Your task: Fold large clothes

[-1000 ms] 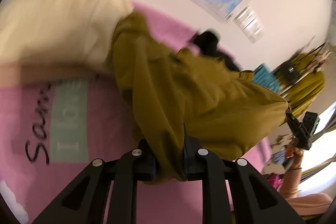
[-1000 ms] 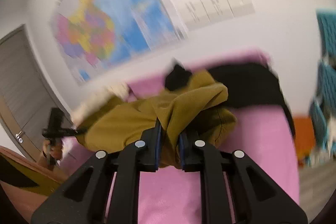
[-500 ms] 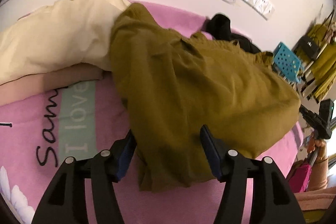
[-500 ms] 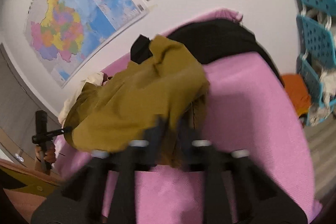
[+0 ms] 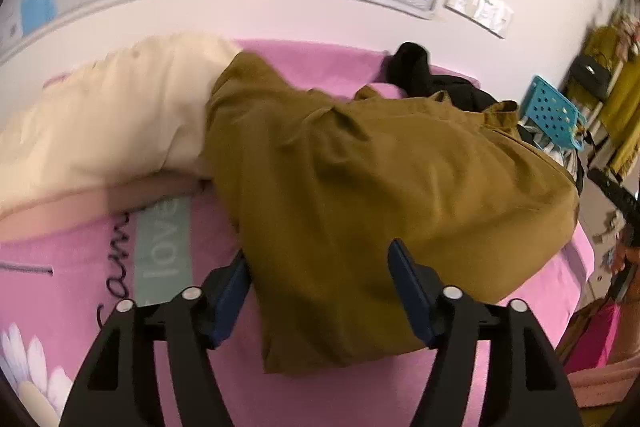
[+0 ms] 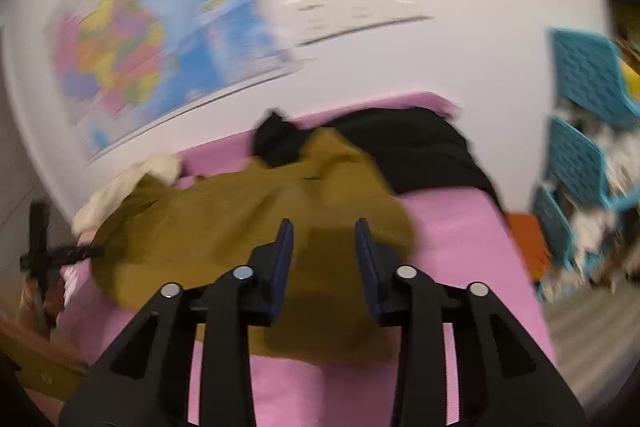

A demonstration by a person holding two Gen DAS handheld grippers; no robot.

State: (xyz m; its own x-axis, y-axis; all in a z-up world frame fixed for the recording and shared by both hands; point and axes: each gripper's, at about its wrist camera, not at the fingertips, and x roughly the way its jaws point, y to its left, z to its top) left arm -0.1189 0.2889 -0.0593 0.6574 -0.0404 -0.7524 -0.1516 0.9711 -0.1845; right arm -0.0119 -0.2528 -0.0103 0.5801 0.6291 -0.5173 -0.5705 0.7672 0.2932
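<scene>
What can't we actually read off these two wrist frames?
- Olive-brown garment: far edge hidden by its own bulk, left wrist view; type unclear.
- Black clothing: partly under the olive cloth, motion-blurred, right wrist view.
- Script on pink bedspread: cut off by cream bedding.

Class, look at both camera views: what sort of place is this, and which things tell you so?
Most likely a bedroom at home. A pink bedsheet printed with words and a daisy lies under an olive garment, a cream pillow sits near the wall, and a world map hangs above.
</scene>
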